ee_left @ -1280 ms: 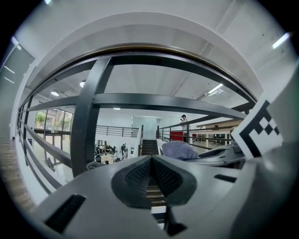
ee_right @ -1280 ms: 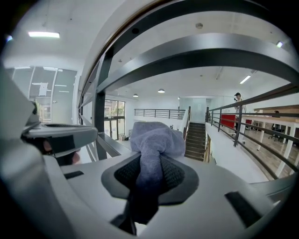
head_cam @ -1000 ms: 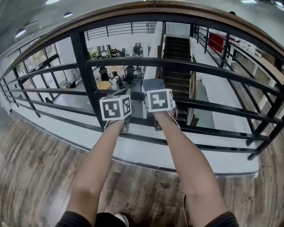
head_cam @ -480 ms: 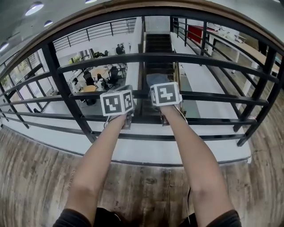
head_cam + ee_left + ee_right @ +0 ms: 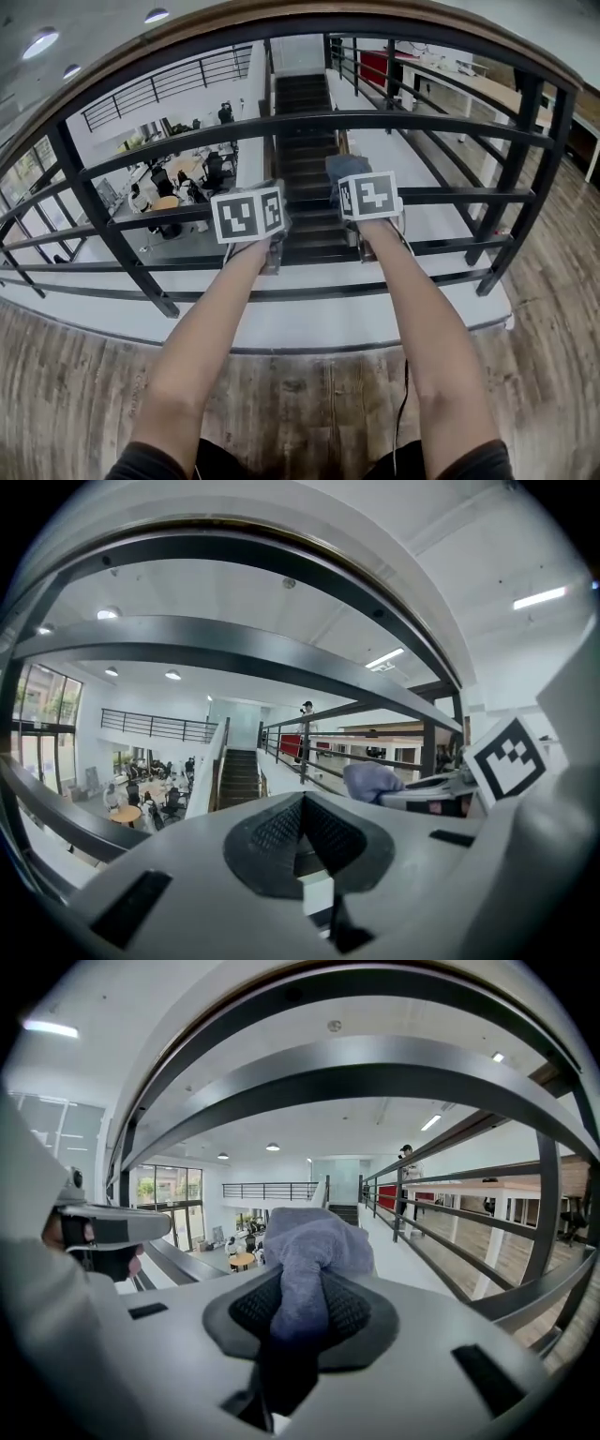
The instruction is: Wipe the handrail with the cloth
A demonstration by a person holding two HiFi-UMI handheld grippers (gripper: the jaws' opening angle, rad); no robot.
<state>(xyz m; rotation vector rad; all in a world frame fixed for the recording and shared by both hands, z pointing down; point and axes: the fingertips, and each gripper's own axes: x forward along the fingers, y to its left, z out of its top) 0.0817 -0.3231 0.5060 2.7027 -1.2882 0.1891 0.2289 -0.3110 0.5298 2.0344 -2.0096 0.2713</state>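
Carried rightward along the railing since a second ago, soft, light grey cloth (image 5: 309, 1241) bunched mid-fold in right gripper (image 5: 370, 202) jaws' clamp, well below wooden handrail (image 5: 206, 19), likely draping readily; left gripper (image 5: 302, 832) jaws together, empty.

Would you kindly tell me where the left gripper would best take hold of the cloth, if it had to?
Probably the bunched end of the cloth that sticks out past the right gripper, coming from its left, where the left gripper is: the rest is pinched between the right jaws.
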